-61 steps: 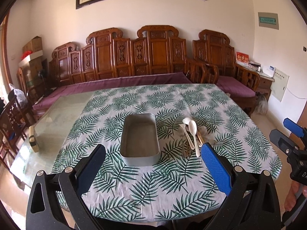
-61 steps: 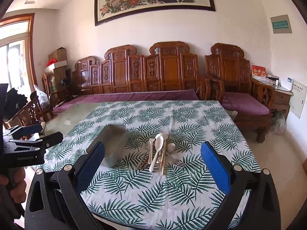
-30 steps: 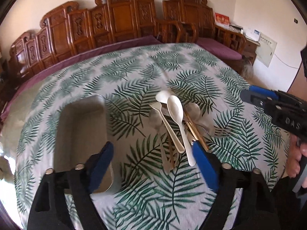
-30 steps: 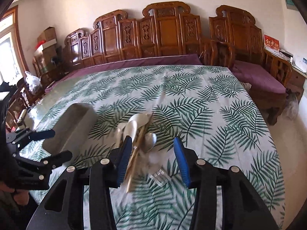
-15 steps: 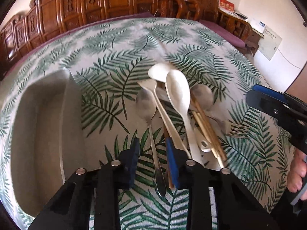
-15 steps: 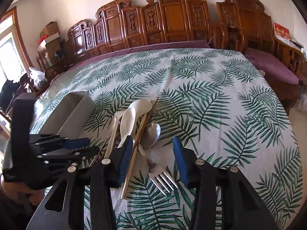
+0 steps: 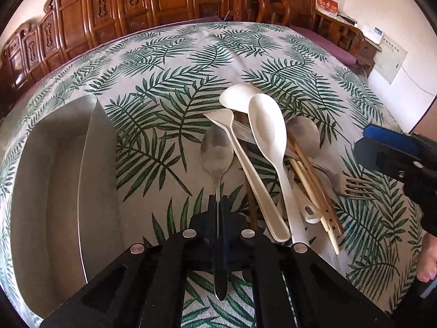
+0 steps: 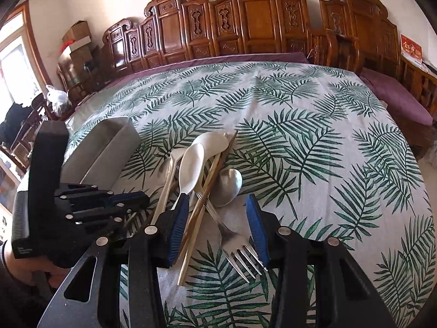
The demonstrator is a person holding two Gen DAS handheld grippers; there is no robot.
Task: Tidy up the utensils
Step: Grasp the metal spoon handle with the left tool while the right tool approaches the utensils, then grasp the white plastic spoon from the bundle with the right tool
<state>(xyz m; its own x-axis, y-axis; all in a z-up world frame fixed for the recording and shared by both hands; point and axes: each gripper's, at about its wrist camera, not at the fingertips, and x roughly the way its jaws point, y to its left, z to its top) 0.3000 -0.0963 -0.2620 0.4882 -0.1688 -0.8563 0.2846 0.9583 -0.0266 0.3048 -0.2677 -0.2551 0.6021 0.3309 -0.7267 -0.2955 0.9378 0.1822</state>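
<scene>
The left gripper (image 7: 218, 205) is seen clenched on the metal spoon (image 7: 217, 147) handle, at 3 o'clock of the tray (image 7: 54, 177). The right gripper (image 8: 217, 229), jaws apart, is shown straddling the fork (image 8: 237, 251) only in the right view.

**Camera placement around the utensil pile**

The utensil pile (image 7: 267, 158) is viewed closely from above-left by the left wrist camera, facing the carved bench (image 7: 164, 2). It (image 8: 202, 169) is seen from its right by the other; both are shared.
</scene>
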